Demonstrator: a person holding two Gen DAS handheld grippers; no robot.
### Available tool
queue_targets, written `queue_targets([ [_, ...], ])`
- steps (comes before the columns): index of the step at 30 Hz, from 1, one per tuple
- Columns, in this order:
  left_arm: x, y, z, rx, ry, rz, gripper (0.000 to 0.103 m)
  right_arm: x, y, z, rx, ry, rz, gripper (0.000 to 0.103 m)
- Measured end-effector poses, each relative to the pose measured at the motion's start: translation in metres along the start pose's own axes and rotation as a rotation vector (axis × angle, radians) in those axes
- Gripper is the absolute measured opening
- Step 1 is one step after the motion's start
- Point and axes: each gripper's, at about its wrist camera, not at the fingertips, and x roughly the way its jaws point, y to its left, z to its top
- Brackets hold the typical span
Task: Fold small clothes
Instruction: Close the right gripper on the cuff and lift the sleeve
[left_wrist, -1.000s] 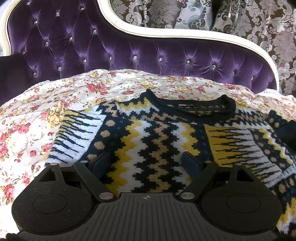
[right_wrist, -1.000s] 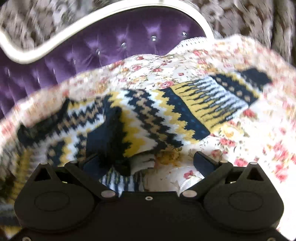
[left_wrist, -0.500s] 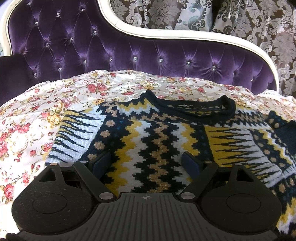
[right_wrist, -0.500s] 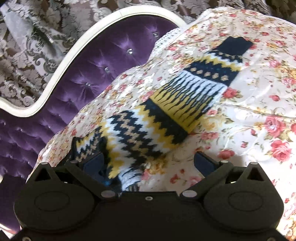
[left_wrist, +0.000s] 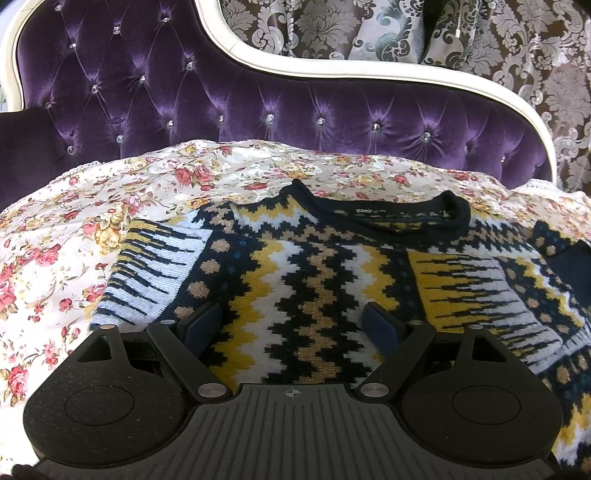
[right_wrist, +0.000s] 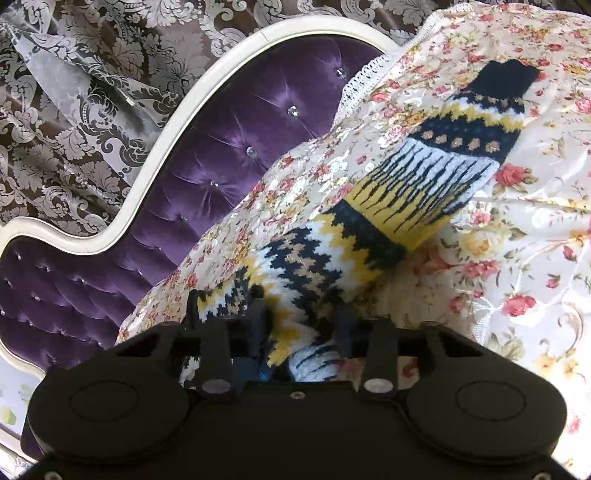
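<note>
Spreading across the scene, a floral bedspread (left_wrist: 55, 258) covers a bed backed by a purple tufted headboard (left_wrist: 258, 107) with a cream frame, and damask curtains (left_wrist: 535, 55) hang behind. On the bedspread lies the task's knitted sweater (left_wrist: 314, 280), patterned in navy, yellow, white and tan zigzags, neck at the far side, one sleeve (right_wrist: 436, 173) stretching far and right in the right wrist view. A label inside the collar reads "Semir" (left_wrist: 364, 211); smaller print beside it is illegible. The left gripper (left_wrist: 291, 325) hovers over the sweater's chest, fingers wide apart, holding nothing. The right gripper (right_wrist: 299, 325) has just been closing, and its jaws now pinch a bunched fold of the sweater near the sleeve's base.
</note>
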Motion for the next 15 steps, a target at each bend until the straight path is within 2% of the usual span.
queue_targets([
  [7,0.000,0.000,0.000,0.000,-0.001,0.001,0.084,-0.030,-0.008,0.019,0.029,-0.164,-0.013,0.020],
  [10,0.000,0.000,0.000,0.000,-0.001,0.001,0.084,-0.034,-0.006,0.020,0.032,-0.168,0.015,0.020],
  [15,0.000,0.000,0.000,0.000,0.000,0.001,0.084,-0.026,0.022,0.007,-0.093,-0.117,0.050,0.021],
])
